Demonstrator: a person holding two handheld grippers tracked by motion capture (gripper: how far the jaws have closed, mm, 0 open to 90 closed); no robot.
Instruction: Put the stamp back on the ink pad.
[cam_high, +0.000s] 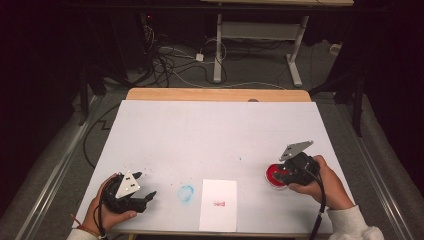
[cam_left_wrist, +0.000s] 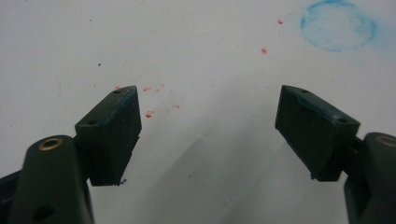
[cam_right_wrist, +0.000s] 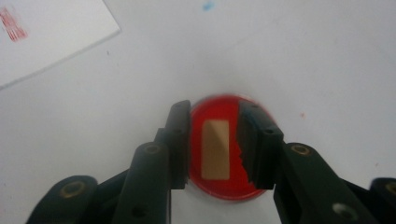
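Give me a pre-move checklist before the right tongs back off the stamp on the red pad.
1. Right tongs free of the stamp: red shows on both sides of it and the pads are not pressing. Ok.
2. Stamp sits inside the rim of the red ink pad. Ok.
3. Stamp stands upright by itself: seen end-on from above. Cannot tell.
4. Paper carries a red print and lies flat, apart from the pad. Ok.
5. Left tongs open, nothing between them, away from the right hand's path. Ok.
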